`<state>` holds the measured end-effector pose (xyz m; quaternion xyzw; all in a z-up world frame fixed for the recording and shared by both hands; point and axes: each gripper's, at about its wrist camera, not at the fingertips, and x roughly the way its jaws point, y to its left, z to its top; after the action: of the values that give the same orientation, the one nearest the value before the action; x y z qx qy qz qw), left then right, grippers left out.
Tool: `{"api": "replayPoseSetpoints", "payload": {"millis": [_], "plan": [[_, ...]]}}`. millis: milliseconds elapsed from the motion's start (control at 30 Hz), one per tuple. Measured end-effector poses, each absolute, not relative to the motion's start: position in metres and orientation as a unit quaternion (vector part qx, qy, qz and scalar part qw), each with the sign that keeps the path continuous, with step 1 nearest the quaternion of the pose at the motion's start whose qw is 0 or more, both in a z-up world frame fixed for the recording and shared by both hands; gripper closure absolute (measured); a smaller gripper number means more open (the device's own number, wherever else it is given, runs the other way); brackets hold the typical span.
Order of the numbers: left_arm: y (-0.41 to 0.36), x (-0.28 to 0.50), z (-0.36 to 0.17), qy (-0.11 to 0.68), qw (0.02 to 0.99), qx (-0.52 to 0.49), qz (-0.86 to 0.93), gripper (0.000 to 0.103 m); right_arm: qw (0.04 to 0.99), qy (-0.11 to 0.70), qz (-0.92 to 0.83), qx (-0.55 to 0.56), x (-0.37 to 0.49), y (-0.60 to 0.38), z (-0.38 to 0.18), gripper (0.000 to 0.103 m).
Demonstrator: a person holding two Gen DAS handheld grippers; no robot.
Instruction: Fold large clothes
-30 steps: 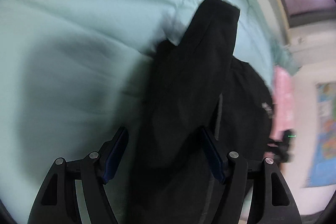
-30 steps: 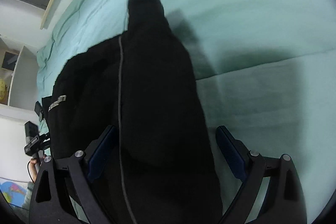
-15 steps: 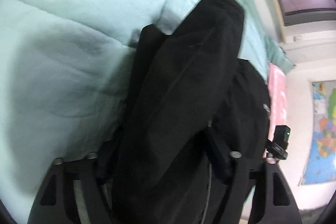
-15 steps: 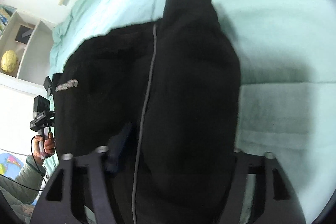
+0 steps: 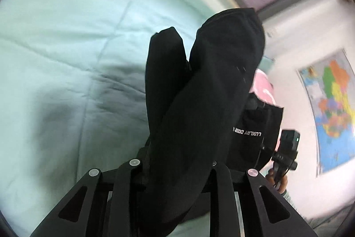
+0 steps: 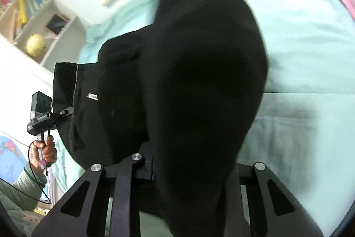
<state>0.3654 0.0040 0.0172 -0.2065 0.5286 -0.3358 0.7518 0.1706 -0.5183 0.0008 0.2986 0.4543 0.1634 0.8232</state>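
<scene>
Left wrist view: left tool [image 5: 175, 167] clamped on a thick bunch of the black garment [image 5: 206, 103], fabric filling the whole gap between the fingers and rising in two lobes above the mint-green bed [image 5: 66, 41]. Lifted clear of the bedding here, with white lettering readable on a lower panel at the right. Beyond it, the other tool's handle [image 5: 285, 152] in a hand, a wall map [image 5: 328, 108] and something pink [image 5: 264, 88] at the bed's far edge.

Right wrist view: right tool [image 6: 188, 167] likewise closed on the same garment [image 6: 199, 81], one bulky fold draped over the fingers and blocking most of the frame (motion blur along the top). A flatter panel with a grey zip line hanging to the left, near the left tool's handle [image 6: 42, 112]. Bookshelf [image 6: 33, 14] in the background.

Looks mid-lift, ahead of laying the piece flat. Risks from here: thick bunched cloth slipping out of one grip under its own weight; loose hanging panel landing crumpled or doubled under; uneven height between the two tools giving a skewed fold line
</scene>
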Motion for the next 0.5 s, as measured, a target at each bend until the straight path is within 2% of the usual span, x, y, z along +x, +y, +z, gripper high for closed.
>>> {"api": "replayPoseSetpoints", "payload": {"millis": [167, 300, 400, 500], "plan": [[0.017, 0.312, 0.061, 0.507, 0.759, -0.195, -0.360, 0.080, 0.833, 0.431, 0.161, 0.308, 0.112, -0.505, 0.039, 0.071], [0.040, 0.270, 0.080, 0.506, 0.753, -0.200, -0.370, 0.080, 0.820, 0.446, 0.158, 0.322, 0.075, -0.496, 0.052, 0.072], [0.049, 0.259, 0.076, 0.519, 0.744, -0.204, -0.369, 0.080, 0.804, 0.475, 0.153, 0.324, 0.061, -0.485, 0.044, 0.072], [0.055, 0.255, 0.041, 0.549, 0.729, -0.208, -0.353, 0.079, 0.791, 0.504, 0.140, 0.316, 0.066, -0.473, 0.019, 0.072]]}}
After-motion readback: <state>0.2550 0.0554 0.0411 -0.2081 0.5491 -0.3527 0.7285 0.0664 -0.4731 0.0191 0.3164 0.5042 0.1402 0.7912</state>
